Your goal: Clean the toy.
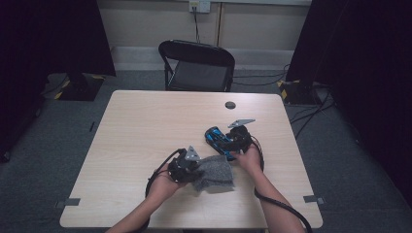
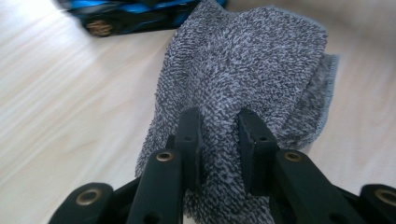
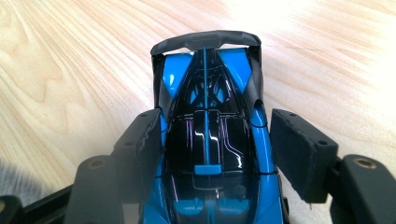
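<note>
High view: pale wooden table (image 1: 145, 131), black chair (image 1: 197, 65) behind, left tool (image 1: 187, 167) clamping grey cloth (image 1: 216, 172), right tool (image 1: 233, 143) gripping toy car (image 1: 216, 137).

High view overlooks table (image 1: 145, 126); claw views close.

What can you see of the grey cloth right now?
The grey cloth looks like speckled terry towelling with a stitched hem along one edge. It lies crumpled and folded over itself on the wooden table, near its front edge. The left gripper is shut on a bunched fold at the near end. The far end lies right by the blue toy car; contact is unclear.
</note>
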